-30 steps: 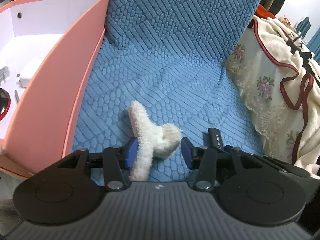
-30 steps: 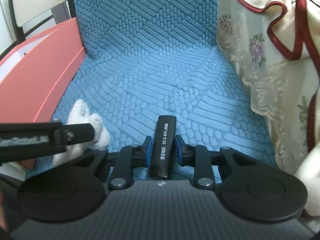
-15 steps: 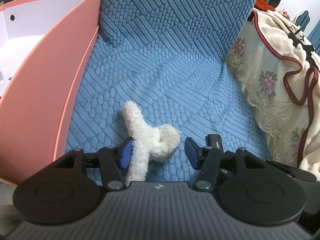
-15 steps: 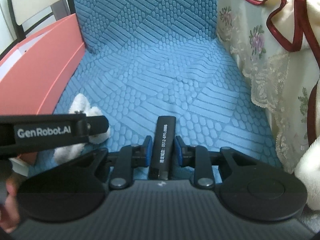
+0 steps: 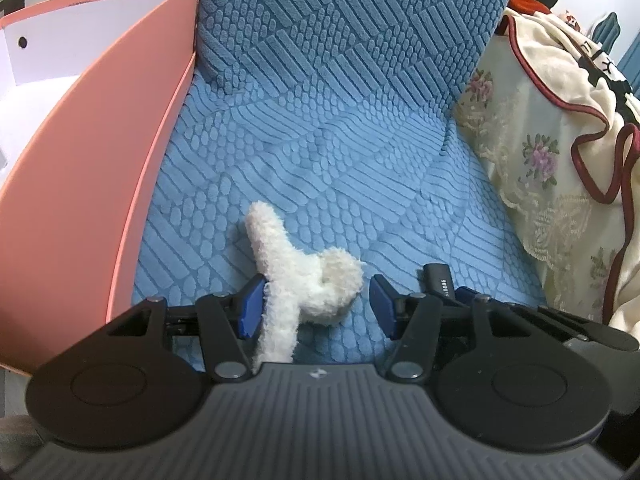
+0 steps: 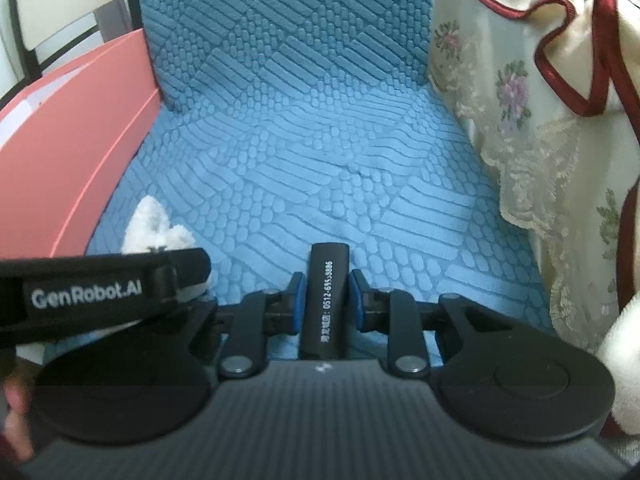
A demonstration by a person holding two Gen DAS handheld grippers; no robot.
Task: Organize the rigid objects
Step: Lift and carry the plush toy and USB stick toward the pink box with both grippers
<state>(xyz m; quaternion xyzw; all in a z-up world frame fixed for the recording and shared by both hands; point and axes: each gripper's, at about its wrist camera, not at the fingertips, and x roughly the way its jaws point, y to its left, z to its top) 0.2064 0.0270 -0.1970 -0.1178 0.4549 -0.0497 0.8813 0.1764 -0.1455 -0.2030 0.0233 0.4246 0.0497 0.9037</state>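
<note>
Since a second ago the pink box [image 5: 100,184] has slid leftward in the left wrist view. The left claw [image 5: 316,306] brackets the fluffy white toy [image 5: 304,276], unclenched. The right claw [image 6: 326,300] grips the black stick [image 6: 326,292] over the blue seat [image 6: 320,184], ready for boxing.

Pink box [image 5: 92,184] cut off at left edge, contents out of sight. Near end of fluffy white toy [image 5: 298,280] hidden behind left hand-held gripper [image 5: 316,304]. Small print on black stick [image 6: 326,300] partly unreadable.
</note>
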